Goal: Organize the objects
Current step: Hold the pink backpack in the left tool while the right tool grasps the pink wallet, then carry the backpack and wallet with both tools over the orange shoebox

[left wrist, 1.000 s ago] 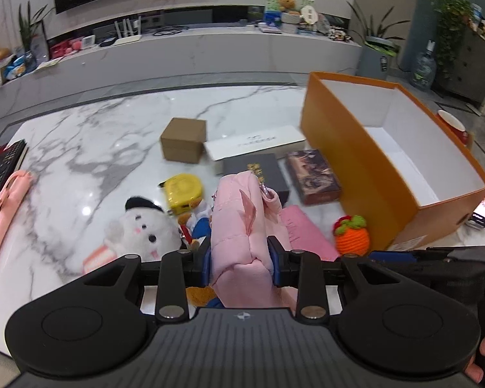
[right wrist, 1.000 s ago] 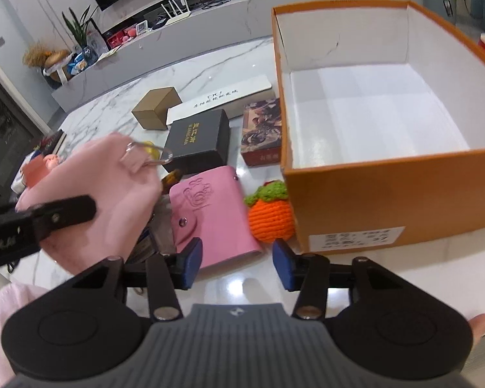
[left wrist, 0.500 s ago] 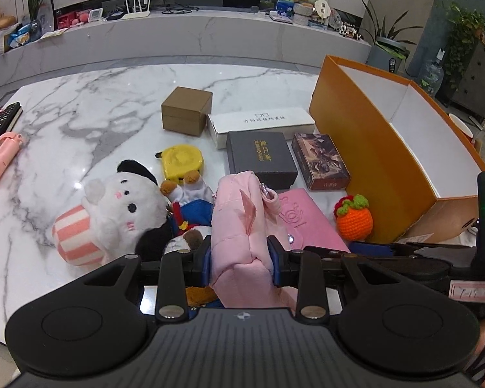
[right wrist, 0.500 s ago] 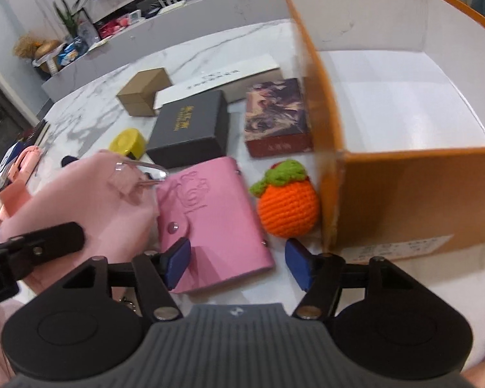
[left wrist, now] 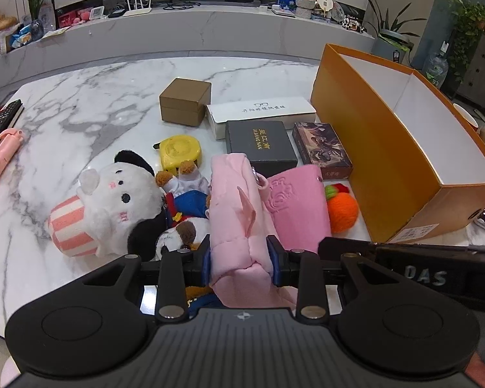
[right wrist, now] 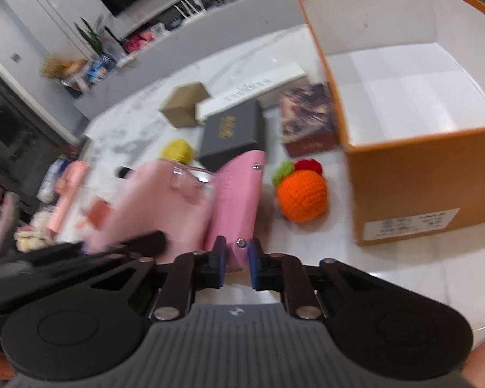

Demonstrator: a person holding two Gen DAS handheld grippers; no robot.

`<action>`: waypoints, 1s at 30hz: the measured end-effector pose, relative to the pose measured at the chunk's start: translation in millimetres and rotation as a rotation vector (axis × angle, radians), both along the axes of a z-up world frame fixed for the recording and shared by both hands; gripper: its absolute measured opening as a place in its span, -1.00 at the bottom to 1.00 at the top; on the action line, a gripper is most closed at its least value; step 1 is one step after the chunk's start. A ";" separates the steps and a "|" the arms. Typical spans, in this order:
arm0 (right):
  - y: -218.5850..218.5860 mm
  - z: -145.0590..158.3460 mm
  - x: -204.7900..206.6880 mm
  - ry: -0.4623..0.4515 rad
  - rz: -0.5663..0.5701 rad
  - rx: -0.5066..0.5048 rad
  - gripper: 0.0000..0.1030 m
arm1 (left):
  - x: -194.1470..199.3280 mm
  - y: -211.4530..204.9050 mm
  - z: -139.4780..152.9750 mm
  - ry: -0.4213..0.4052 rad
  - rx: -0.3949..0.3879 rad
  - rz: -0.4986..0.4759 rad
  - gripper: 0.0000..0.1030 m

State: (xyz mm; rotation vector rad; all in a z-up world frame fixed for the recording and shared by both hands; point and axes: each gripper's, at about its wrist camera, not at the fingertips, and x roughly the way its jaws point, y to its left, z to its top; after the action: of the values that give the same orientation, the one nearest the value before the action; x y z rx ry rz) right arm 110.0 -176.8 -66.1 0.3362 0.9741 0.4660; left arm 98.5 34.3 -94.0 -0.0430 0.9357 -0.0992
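My left gripper [left wrist: 239, 260] is shut on a soft pink pouch [left wrist: 234, 213], held just above the marble table. The pouch [right wrist: 158, 203] also shows at the left of the right wrist view. My right gripper [right wrist: 236, 263] is closing its jaws on the near edge of a pink card wallet [right wrist: 237, 200], and the blue pads press on it. That wallet [left wrist: 294, 207] stands tilted up off the table beside the pouch. An orange knitted fruit [right wrist: 302, 195] lies right of the wallet. The open orange box [right wrist: 426, 174] with a white inside stands at the right.
A white plush toy [left wrist: 113, 207] and a small bear doll [left wrist: 184, 194] lie left of the pouch. Behind are a yellow tape measure [left wrist: 179, 150], a black box [left wrist: 260, 144], a picture box [left wrist: 321, 148], a white long box [left wrist: 260, 111] and a brown box [left wrist: 184, 100].
The right gripper's jaws went from wide apart to closed on the pink wallet's edge, and the wallet tipped up from lying flat. The left gripper kept its hold on the pouch.
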 end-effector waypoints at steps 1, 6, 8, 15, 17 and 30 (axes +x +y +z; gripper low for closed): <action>0.5 3.1 -1.0 -0.001 0.010 0.024 -0.73 | -0.1 1.0 -0.1 -0.001 -0.004 0.002 -0.28; 5.9 9.1 6.7 -0.005 0.021 0.048 -0.64 | 0.0 8.8 0.3 0.001 -0.046 -0.003 -0.28; 6.1 11.1 12.5 -0.001 0.024 0.061 -0.63 | -0.4 12.2 0.2 -0.001 -0.061 -0.011 -0.28; 19.1 21.4 32.6 -0.019 0.087 0.050 -0.44 | 1.1 19.7 0.0 -0.002 -0.077 -0.036 -0.28; 25.9 23.4 39.2 -0.019 0.109 0.036 -0.43 | 2.8 22.6 0.9 0.003 -0.079 -0.030 -0.28; 82.1 25.2 74.9 -0.045 0.238 -0.187 -0.41 | 10.9 24.1 2.0 -0.013 0.011 -0.035 -0.25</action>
State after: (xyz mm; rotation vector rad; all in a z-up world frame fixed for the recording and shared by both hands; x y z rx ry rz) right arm 184.9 -94.7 -41.0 0.0409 1.0102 0.5911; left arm 109.5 58.4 -92.0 -0.0159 0.9243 -0.1269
